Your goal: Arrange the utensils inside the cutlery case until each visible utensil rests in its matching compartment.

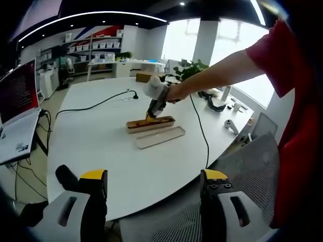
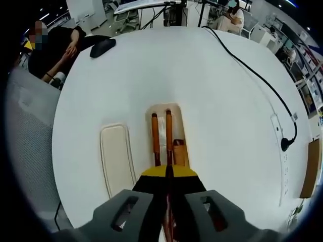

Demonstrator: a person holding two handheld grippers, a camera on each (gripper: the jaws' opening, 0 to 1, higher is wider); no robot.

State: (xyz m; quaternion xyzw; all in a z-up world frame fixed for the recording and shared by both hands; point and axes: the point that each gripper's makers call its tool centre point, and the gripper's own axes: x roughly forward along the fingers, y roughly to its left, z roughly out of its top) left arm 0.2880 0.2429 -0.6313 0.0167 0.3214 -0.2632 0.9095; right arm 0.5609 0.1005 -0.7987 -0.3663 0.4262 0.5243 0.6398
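R gripper (image 2: 169, 174), jaws closed on a utensil (image 2: 168, 136) over the case (image 2: 177, 112) mid-bench (image 2: 212, 85): lower it level into its slot w/o nudging neighbours, then release; R arm reaches far out, L gripper (image 1: 154, 189) idle, jaws apart, near bench edge, lid (image 2: 116, 156) beside case.

White round table (image 1: 101, 146), black cable (image 1: 96, 105) across it, laptop (image 1: 17, 101) at its edge, potted plant (image 1: 189, 68), mesh chair (image 1: 252, 156)
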